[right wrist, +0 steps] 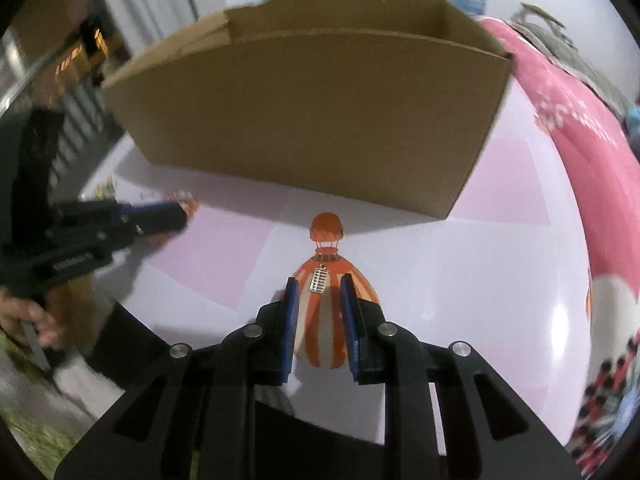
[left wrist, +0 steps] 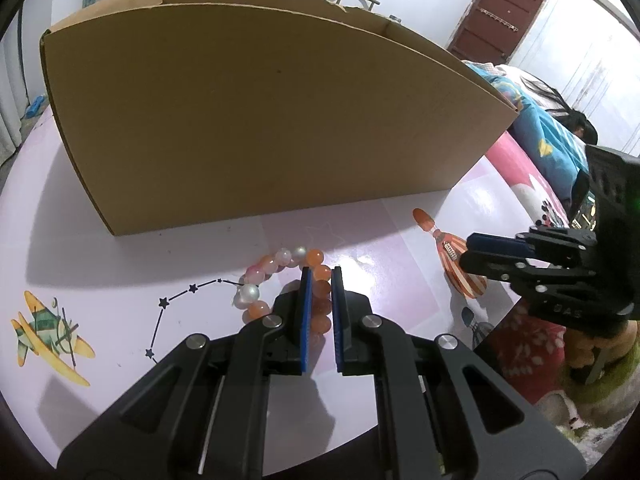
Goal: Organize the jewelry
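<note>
My left gripper (left wrist: 320,276) is shut on a bracelet of orange, pink and white beads (left wrist: 280,264). The bracelet rests on the pink table (left wrist: 120,248), close in front of the cardboard box (left wrist: 260,120). A small silver rectangular jewelry piece (right wrist: 320,279) lies on the orange balloon sticker (right wrist: 326,320). My right gripper (right wrist: 319,280) has its fingertips on either side of the piece, a little apart and not pressing it. In the left wrist view the right gripper (left wrist: 467,252) stands at the right over the same silver piece (left wrist: 449,248). The left gripper (right wrist: 182,214) shows blurred at the left.
The open cardboard box (right wrist: 320,112) fills the back of the table. Plane (left wrist: 48,332) and star stickers mark the tabletop. A pink blanket (right wrist: 580,152) lies past the table's right edge. A person (left wrist: 576,120) lies on a bed behind. A hand (right wrist: 36,320) holds the left gripper.
</note>
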### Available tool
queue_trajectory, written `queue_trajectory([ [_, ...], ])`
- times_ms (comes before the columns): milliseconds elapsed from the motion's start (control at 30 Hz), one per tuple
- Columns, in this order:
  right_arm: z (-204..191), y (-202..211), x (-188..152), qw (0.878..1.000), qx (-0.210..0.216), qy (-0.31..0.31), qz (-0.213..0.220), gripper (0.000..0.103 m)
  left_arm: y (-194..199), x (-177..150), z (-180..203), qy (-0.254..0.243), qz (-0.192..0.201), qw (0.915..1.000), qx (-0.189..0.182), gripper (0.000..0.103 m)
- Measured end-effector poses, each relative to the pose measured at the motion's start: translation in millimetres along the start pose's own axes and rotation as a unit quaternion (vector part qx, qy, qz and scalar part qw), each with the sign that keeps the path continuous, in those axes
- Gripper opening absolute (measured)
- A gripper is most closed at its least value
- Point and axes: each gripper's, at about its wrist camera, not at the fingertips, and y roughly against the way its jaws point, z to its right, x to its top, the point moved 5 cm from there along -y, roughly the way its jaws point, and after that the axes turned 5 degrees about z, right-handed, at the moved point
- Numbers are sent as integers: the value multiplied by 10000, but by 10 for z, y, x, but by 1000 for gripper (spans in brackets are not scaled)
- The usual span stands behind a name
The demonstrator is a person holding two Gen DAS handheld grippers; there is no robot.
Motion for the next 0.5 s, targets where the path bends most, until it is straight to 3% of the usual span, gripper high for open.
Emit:
queue_trajectory([
  [200, -130, -73, 2, 9996, 249, -58, -152, 21, 34, -10, -39, 94, 40, 9999, -15, 8],
  [400, -239, -136, 56, 9981, 482, -375, 2, 21, 60, -17, -62, 61, 27, 10000, -7, 8],
  [500, -217, -115, 69, 9980, 393, -479, 78, 21, 66, -16, -61, 60, 25, 10000, -7, 8],
])
